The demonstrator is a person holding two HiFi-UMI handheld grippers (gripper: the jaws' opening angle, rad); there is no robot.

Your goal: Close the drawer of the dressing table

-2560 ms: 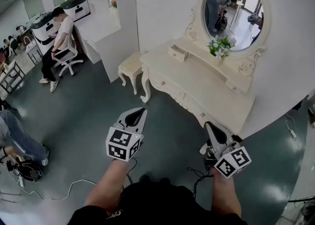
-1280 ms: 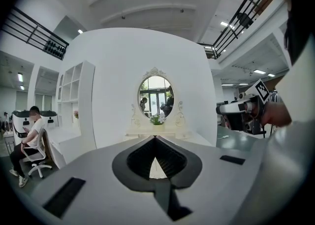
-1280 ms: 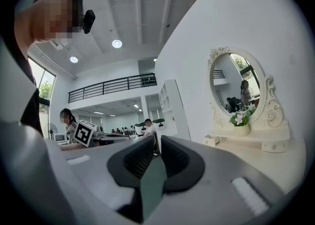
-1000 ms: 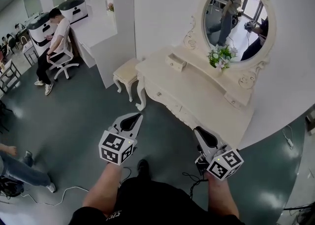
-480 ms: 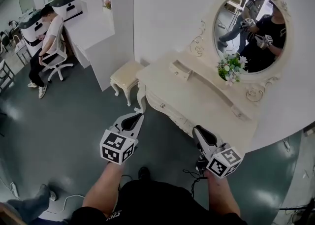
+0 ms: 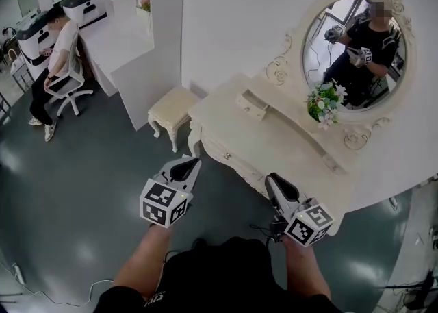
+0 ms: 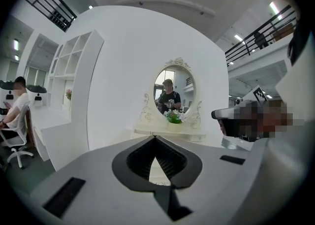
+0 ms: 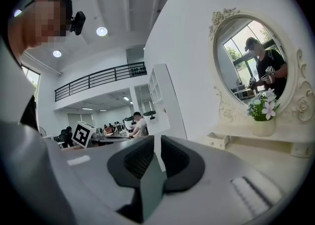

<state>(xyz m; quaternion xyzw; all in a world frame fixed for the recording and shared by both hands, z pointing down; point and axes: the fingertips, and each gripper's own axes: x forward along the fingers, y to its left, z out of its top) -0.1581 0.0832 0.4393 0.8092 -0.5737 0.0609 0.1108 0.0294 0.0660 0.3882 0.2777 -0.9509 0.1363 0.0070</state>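
Note:
The cream dressing table (image 6: 274, 147) stands against the white wall under an oval mirror (image 6: 356, 44). On its raised back shelf a small drawer (image 6: 250, 105) is pulled out; it also shows as the small drawer (image 8: 216, 140) in the right gripper view. My left gripper (image 6: 189, 161) hovers above the floor short of the table's front left corner, jaws shut and empty. Close to the table's front edge my right gripper (image 6: 272, 180) has its jaws all but together, only a thin slit showing, with nothing in them. Both are well short of the drawer.
A flower pot (image 6: 324, 106) sits on the shelf under the mirror. A cream stool (image 6: 171, 109) stands left of the table, beside a white partition (image 6: 164, 24). A person sits on an office chair (image 6: 51, 51) at far left. Cables lie on the grey floor near my feet.
The dressing table and mirror have drawn nearer and shifted toward the centre as I walked forward. Both grippers travelled with me and kept their jaws as they were.

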